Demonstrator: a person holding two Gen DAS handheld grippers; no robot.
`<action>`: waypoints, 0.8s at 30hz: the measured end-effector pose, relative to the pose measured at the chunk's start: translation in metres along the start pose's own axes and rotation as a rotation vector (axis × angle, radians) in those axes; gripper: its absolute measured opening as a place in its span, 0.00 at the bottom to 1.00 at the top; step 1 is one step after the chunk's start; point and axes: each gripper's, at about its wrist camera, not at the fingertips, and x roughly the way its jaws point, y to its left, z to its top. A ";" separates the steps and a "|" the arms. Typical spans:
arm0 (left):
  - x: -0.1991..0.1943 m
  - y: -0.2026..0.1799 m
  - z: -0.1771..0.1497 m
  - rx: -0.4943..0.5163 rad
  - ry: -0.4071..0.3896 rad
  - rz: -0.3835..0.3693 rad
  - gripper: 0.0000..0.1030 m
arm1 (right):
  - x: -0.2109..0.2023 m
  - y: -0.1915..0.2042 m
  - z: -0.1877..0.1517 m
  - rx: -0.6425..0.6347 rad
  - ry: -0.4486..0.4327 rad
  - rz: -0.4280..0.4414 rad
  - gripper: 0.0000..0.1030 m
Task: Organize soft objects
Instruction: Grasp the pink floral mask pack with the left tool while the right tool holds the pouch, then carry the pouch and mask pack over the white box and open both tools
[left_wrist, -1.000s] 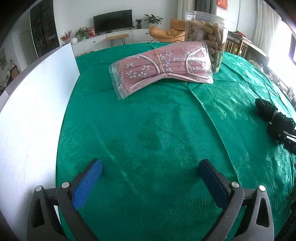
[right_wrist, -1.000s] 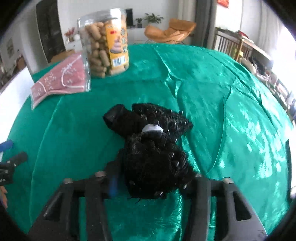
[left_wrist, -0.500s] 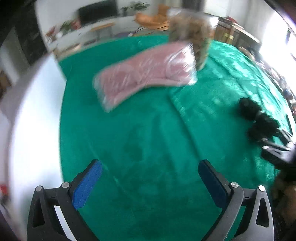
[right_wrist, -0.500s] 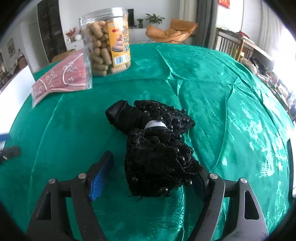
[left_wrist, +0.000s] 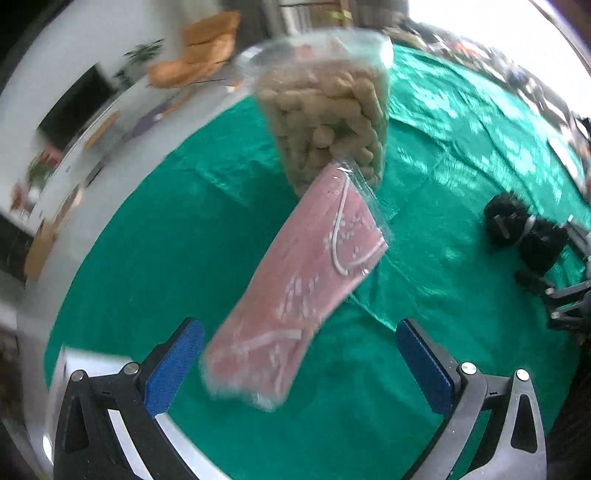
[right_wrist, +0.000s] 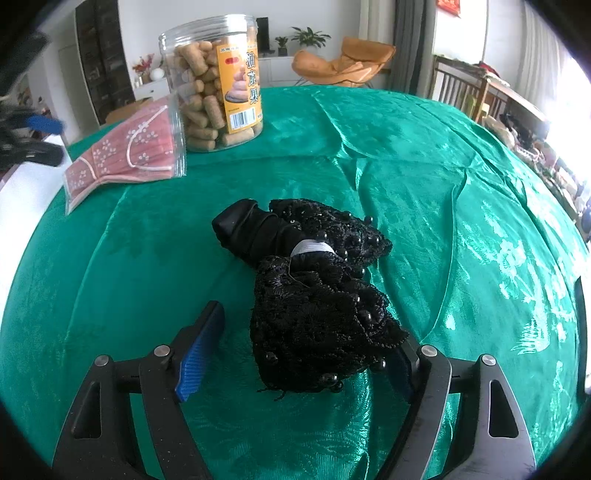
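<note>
A: You are holding the left gripper (left_wrist: 299, 365) with its blue-padded jaws spread wide, gripping nothing. The pink floral face masks in a clear plastic bag (left_wrist: 303, 280) are lying on the green satin-covered table (left_wrist: 166, 240), their near end sitting between the pads. The view is blurring.

B: The far end of that bag is leaning against the clear plastic jar of tan snack sticks (right_wrist: 214, 81). You are keeping the right gripper (right_wrist: 295, 354) wide too, its jaws flanking the black beaded lace bundle (right_wrist: 314, 295) that is resting on the table. Whether the right pad is touching the lace, I cannot tell.
</note>
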 end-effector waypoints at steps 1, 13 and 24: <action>0.010 -0.003 0.005 0.035 0.005 0.003 1.00 | 0.000 0.000 0.000 0.000 0.000 0.000 0.79; 0.064 0.014 0.006 -0.116 0.064 -0.134 0.47 | 0.000 0.000 0.001 -0.002 0.002 0.003 0.81; -0.016 0.015 -0.074 -0.654 -0.006 -0.378 0.20 | 0.001 0.000 0.002 0.000 0.002 0.010 0.81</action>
